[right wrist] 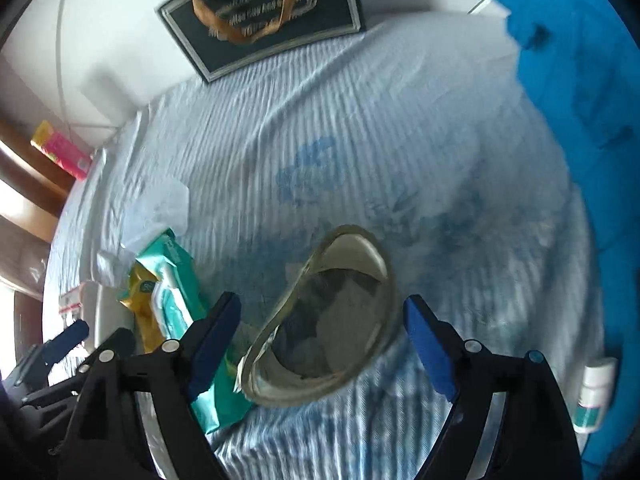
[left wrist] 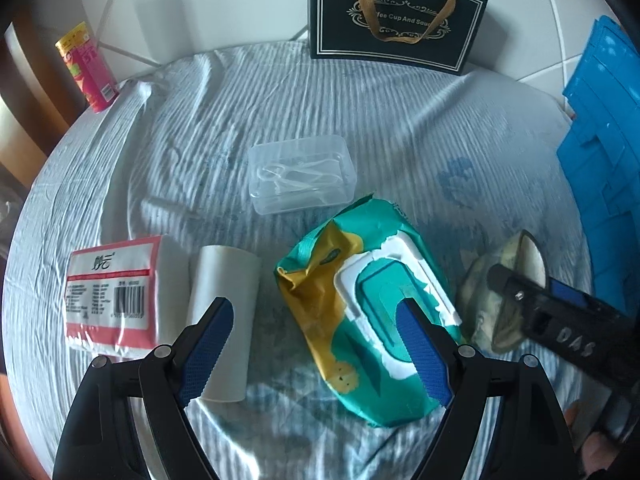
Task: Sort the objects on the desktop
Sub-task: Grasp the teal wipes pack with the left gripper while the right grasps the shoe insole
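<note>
A teal and yellow wet-wipes pack (left wrist: 360, 312) lies on the striped cloth, with a white roll (left wrist: 224, 280) and a red-edged tissue pack (left wrist: 116, 296) to its left. My left gripper (left wrist: 314, 302) hangs open over them, one finger above the roll and the other above the pack's lid. A round greenish tin (right wrist: 328, 320) lies tilted right of the pack. My right gripper (right wrist: 322, 298) stands open around the tin, with a gap at the left pad and the right pad close to the rim. In the left wrist view one of its fingers (left wrist: 516, 288) crosses the tin (left wrist: 480, 300).
A clear plastic box (left wrist: 300, 176) sits behind the wipes. A black gift bag (left wrist: 392, 12) stands at the back and a pink can (left wrist: 86, 68) at the far left edge. A blue crate (left wrist: 600, 160) lines the right side, with a small white bottle (right wrist: 596, 388) beside it.
</note>
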`<state>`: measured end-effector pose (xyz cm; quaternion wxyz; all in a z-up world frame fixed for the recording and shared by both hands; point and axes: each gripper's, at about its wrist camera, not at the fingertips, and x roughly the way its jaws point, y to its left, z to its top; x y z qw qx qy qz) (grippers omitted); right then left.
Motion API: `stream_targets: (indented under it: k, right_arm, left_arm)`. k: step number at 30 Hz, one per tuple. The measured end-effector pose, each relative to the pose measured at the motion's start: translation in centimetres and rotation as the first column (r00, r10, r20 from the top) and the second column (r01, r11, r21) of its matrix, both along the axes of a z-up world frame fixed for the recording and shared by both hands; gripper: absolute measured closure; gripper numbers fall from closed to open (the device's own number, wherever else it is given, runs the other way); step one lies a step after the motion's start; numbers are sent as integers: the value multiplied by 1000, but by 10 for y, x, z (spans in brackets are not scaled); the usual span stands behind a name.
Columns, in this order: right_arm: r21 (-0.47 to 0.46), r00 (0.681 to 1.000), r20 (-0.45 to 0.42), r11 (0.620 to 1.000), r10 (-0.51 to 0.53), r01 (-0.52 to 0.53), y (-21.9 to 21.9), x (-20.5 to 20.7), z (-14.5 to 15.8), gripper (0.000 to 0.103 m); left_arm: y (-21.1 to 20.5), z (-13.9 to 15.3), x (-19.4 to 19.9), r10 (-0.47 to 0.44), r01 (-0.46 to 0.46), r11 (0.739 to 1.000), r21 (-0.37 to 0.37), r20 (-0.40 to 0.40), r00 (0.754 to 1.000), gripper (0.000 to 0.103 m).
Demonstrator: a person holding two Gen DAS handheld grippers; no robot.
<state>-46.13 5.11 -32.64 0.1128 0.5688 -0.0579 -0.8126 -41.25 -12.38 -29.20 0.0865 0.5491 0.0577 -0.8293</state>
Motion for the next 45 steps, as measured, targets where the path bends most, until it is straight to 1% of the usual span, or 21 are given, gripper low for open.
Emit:
stream_targets:
  k: [2,4,8,12,14,15,20,22,23,24,25,26,28,30,31,35,39,41,42,43,45]
  right_arm:
    - [41,999,1,998,40,-40,-5,0,-6,19]
    - [73,996,-4,993,90,-90,-7,2,-9,23]
    - [119,993,-6,986,121,-119,3,9,-7,25]
    - [120,993,0,986,115,-114,29,20,-6,25]
    - [117,993,0,986,120,-119,34,22,-5,25]
    - [116,992,-1,986,124,-123,35,23,-5,25]
    - [108,992,-5,986,126,-125,38,27,-4,23]
    - [99,994,-5,989,110,-109,40,29,-4,23]
    - [91,995,-3,991,101,-100,42,30,-4,22]
    - [80,996,2,993,91,-91,42,31,-5,17]
    - [69,997,10,994,82,-83,43,32,-7,13]
    - [61,997,16,995,76,-76,43,32,-8,12]
    - [53,997,16,996,74,-75,44,33,-11,11]
    - [48,997,12,996,78,-78,44,33,-12,11]
    - [58,996,10,995,84,-84,41,34,-12,14]
    - [100,996,-2,991,92,-91,32,34,-15,15]
    - [109,997,-16,992,72,-69,32,34,-17,15]
    - [120,997,-22,991,71,-68,31,36,-16,16]
    - [128,997,-23,989,71,-67,31,38,-15,17]
    - [142,997,-25,988,72,-68,30,41,-13,18]
    - [149,997,-33,987,71,-65,29,48,-8,18]
  left_arm:
    - [2,-3,-3,2,-2,1000,3,9,1000,19]
    - [5,-5,-7,4,-5,1000,11,17,1000,19]
    - [17,-6,-16,-10,9,999,45,11,1000,19]
    - [34,-20,-27,-10,8,999,41,43,999,18]
    - [39,-30,-30,3,-6,999,39,61,998,12]
    - [40,-34,-29,12,-16,999,52,63,998,10]
    - [40,-39,-25,12,-15,998,61,52,999,6]
    - [39,-44,-27,17,-23,997,77,72,997,3]
    - [40,-51,-29,17,-24,997,75,98,995,3]
    - [42,-57,-31,11,-18,998,53,114,993,2]
    - [45,-60,-30,0,-1,1000,12,106,994,3]
    - [48,-60,-27,-13,14,1000,-13,89,996,5]
    - [51,-56,-19,-35,36,999,-28,62,997,12]
    - [51,-52,-13,-54,56,998,-29,56,997,27]
    - [52,-51,-10,-65,66,997,-30,56,996,35]
    - [54,-49,1,-98,100,994,-42,55,994,34]
    - [51,-47,9,-108,109,993,-36,44,993,35]
    - [48,-44,15,-114,115,993,-30,30,993,43]
    - [47,-39,18,-119,119,992,-32,20,993,53]
    - [46,-35,21,-124,125,992,-32,11,992,60]
    - [45,-25,26,-138,138,990,-24,-6,990,65]
